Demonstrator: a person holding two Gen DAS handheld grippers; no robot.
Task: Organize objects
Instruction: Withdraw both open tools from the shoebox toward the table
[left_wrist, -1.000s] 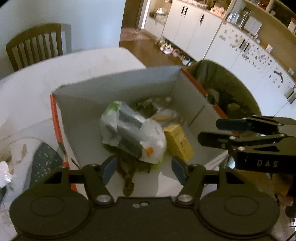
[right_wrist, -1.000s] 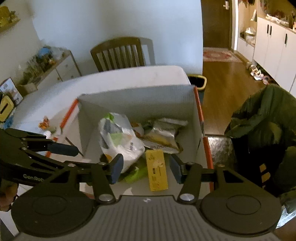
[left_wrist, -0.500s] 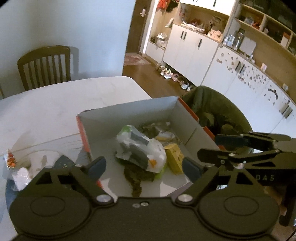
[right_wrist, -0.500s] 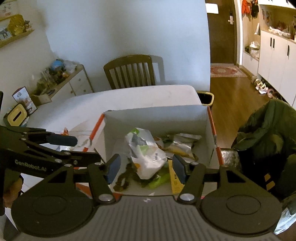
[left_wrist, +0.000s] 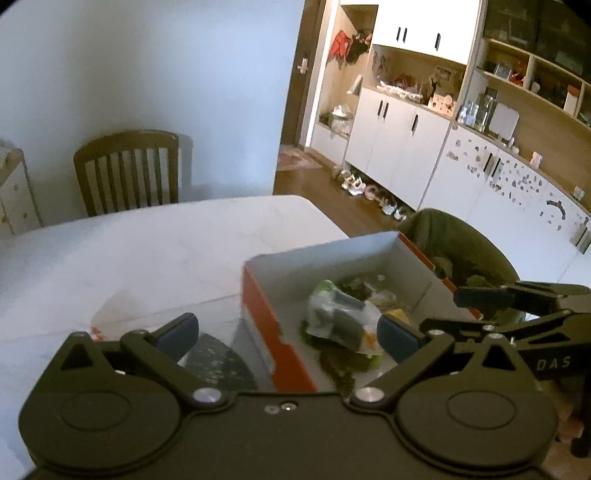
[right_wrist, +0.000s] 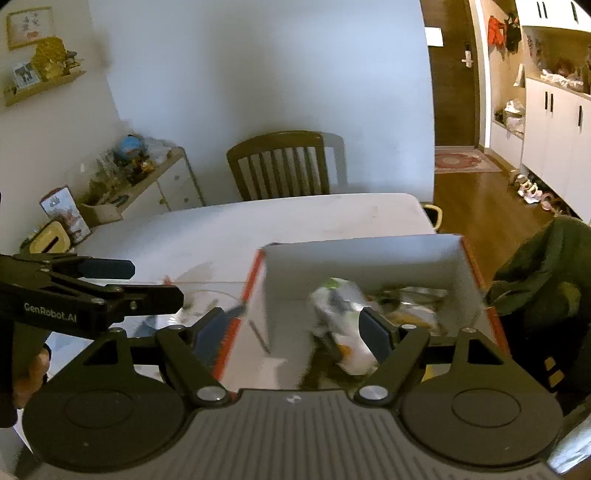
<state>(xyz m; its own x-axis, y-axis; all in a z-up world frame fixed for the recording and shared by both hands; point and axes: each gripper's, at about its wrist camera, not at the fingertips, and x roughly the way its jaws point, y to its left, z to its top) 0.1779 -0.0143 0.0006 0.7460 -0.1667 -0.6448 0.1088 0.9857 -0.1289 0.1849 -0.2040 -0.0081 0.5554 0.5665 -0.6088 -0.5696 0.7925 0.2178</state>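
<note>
Blue-padded jaws of the left gripper (left_wrist: 286, 338) stand wide apart, having just been opening, with nothing clamped between them. The right gripper (right_wrist: 291, 334) has also just been opening its jaws; they stand apart and hold nothing, though the view is blurred.

Beyond both grippers sits an open box (left_wrist: 258, 310), orange outside and white inside, on the white table (left_wrist: 147, 251). In the left wrist view the box lies toward one o'clock from the jaws, its long axis running from about seven o'clock to one o'clock. In the right wrist view it is at about twelve to one o'clock, with its left wall (right_wrist: 247, 291) passing between the jaws.

Inside the box lies a crumpled white bag (left_wrist: 341, 314) with green and dark print; its long axis runs roughly eleven o'clock to five o'clock in both views. Just beside it, at its three o'clock in the left view, is a small yellow carton (left_wrist: 397, 315). Dark and silvery wrappers (left_wrist: 364, 282) lie behind the bag toward the far wall.

A wooden chair (left_wrist: 127, 170) stands at the table's far edge, near eleven o'clock in the left view. Dark green cloth (left_wrist: 454, 243) hangs just past the box at two o'clock. White cupboards (left_wrist: 399, 140) line the wall beyond.
</note>
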